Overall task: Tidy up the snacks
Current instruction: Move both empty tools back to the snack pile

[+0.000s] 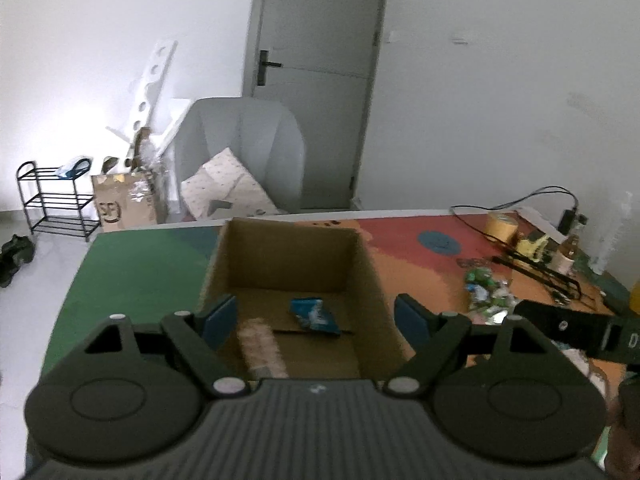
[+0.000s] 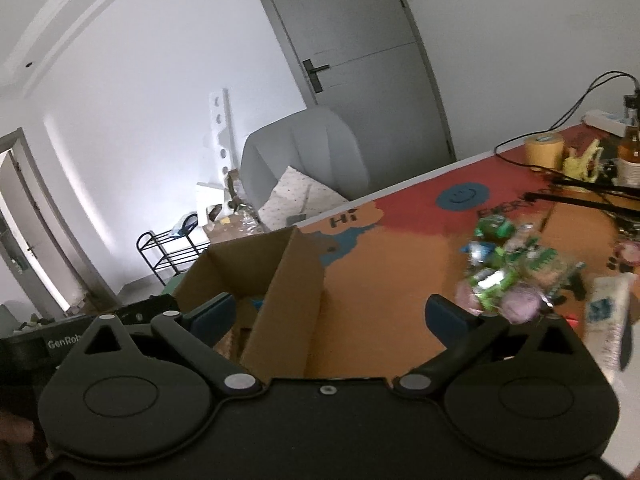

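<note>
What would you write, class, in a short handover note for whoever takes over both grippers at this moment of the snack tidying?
Left hand-held gripper: open, empty, over the cardboard box.
Right hand-held gripper: open, empty, straddling the box's right wall.
Done: a blue packet and a pale wrapped snack lie in the box.
Left: the snack pile on the table to the right of the box, and a white packet beside it, still need boxing.

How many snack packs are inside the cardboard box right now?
2: a blue packet lies mid-floor of the box, and a pale wrapped one lies nearer the camera. Others may be hidden.
</note>
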